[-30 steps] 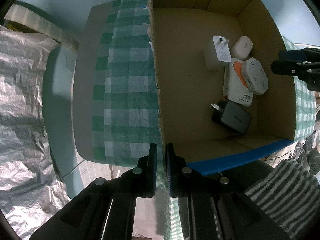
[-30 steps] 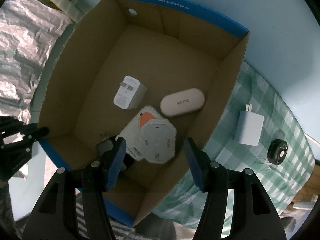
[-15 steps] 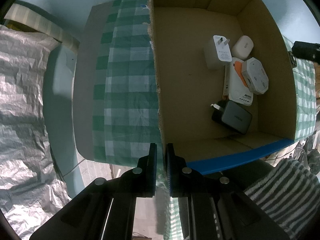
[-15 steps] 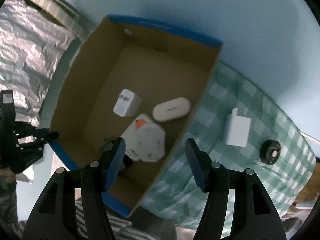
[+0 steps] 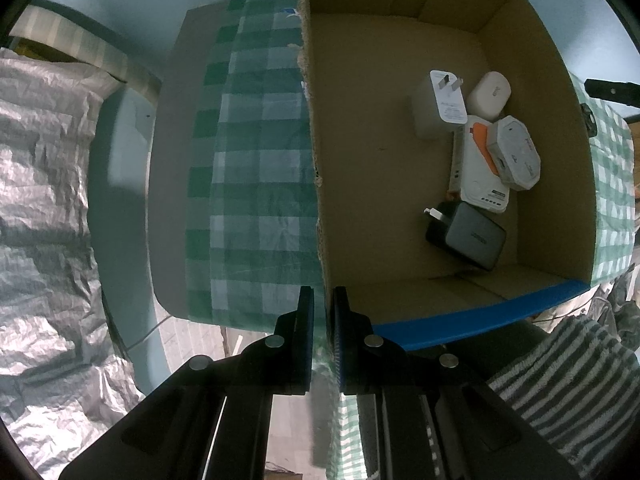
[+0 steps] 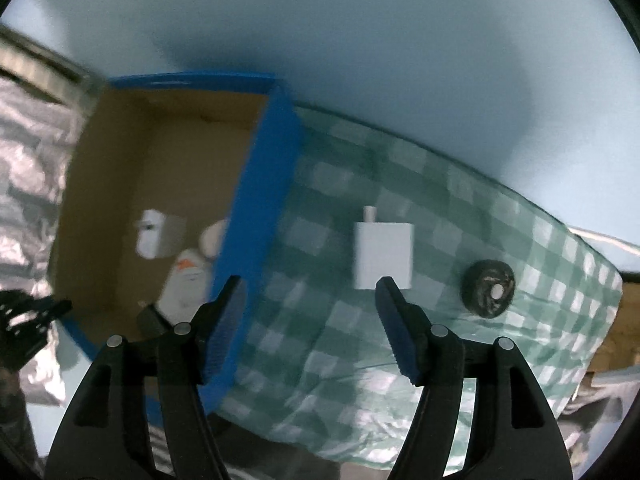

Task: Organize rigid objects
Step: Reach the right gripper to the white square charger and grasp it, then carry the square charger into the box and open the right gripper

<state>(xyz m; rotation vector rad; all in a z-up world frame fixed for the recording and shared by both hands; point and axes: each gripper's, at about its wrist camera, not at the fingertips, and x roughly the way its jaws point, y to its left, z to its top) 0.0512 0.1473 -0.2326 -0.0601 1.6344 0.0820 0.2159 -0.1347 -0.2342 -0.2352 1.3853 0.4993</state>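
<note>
A cardboard box (image 5: 376, 184) with a blue rim stands on a green checked cloth (image 5: 256, 168). In it lie a white plug charger (image 5: 440, 104), a white oval case (image 5: 489, 91), a white-and-orange device (image 5: 478, 168), a hexagonal white device (image 5: 514, 154) and a dark charger (image 5: 466, 236). My left gripper (image 5: 320, 312) is shut on the box's near wall. My right gripper (image 6: 308, 312) is open and empty above the cloth (image 6: 320, 240), just right of the box (image 6: 256, 200). A white charger (image 6: 383, 255) and a black round object (image 6: 489, 288) lie on the cloth ahead of it.
Crinkled silver foil (image 5: 44, 184) covers the area left of the table. A striped towel (image 5: 560, 384) lies at the lower right. A pale blue wall (image 6: 360, 40) stands behind the table. The cloth's right edge (image 6: 600, 280) drops off near the black object.
My right gripper has swung right, from above the box's inside to above the cloth, now facing the white charger. It stays open. My left gripper holds the box wall unmoved.
</note>
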